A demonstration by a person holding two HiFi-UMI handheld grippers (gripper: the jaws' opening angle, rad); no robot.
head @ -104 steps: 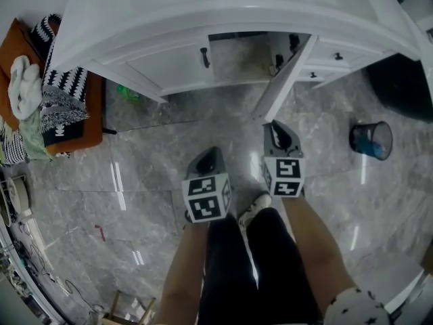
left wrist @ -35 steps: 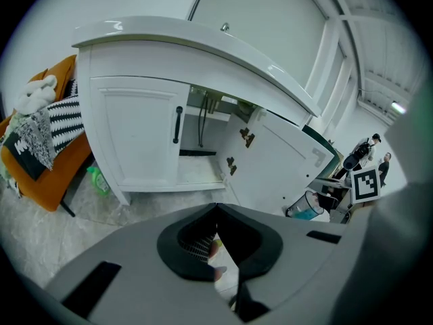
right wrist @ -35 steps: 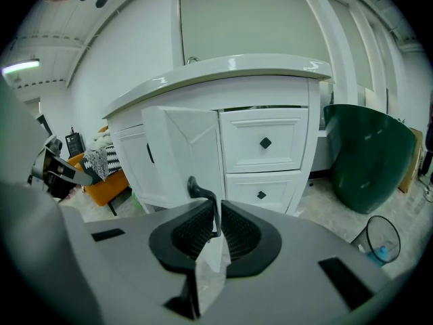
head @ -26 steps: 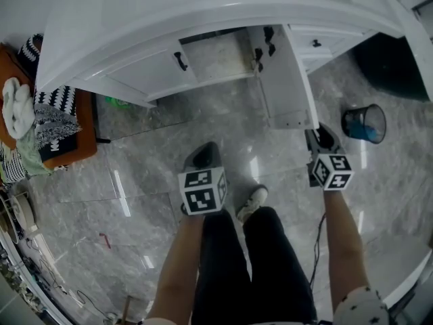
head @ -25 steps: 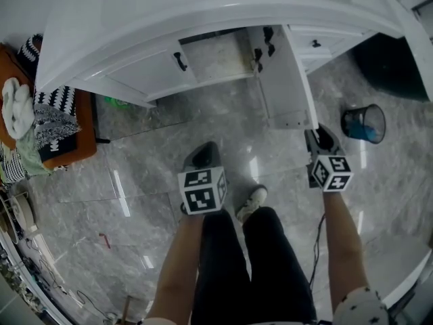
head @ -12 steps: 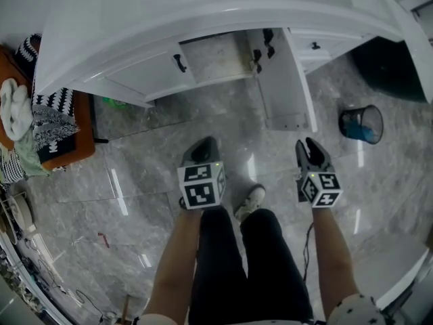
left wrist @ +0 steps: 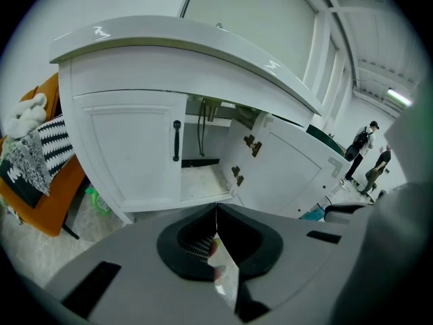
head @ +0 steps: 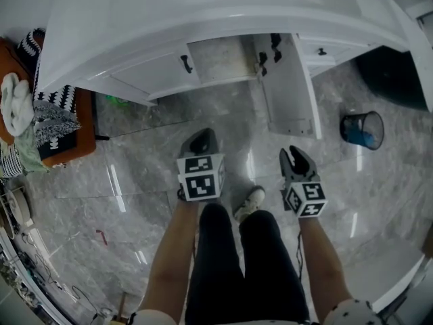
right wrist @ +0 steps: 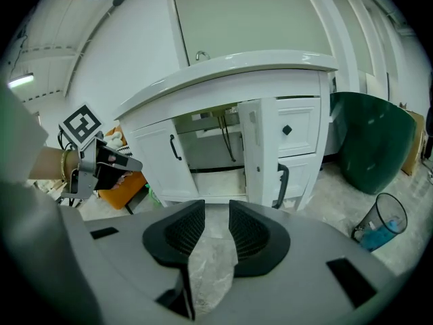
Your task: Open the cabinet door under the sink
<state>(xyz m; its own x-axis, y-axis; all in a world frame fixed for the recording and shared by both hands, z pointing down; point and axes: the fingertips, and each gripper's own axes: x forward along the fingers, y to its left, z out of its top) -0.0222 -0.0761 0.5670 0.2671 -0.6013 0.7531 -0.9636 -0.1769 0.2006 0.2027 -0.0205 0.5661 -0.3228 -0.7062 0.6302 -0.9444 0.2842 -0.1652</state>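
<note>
Finds the cabinet door (head: 287,80) swung fully out from the vanity (head: 203,5), well ahead of the right gripper (head: 292,156) and just off to its right. Differs plainly from a second ago: then, that claw right at the door's lower outer corner; now, drawn back beside the person's legs, well apart from the door and touching nothing. Differs more still from a few seconds back: then, the door only partway out, edge-on to the claw.

Shows the right claw's jaws parted, with only bare floor between them. Looks, from that claw's own view, straight at the door's free edge, with the black handle just right of it and the open compartment and its pipes just left. Puts the blue bin (head: 362,128) farther off to the claw's right.

Leaves the left gripper (head: 201,141) closed tight on nothing, hanging above the floor. Places the shut left door (head: 162,70) ahead of it and slightly left, the opened compartment ahead and to the right.

Reads as the task essentially done: space under the sink exposed, door released and standing open unaided, right claw clear of it. Calls for no further pull, judging by how wide the door stands. Suggests, at most, watching for the door drifting back.
</note>
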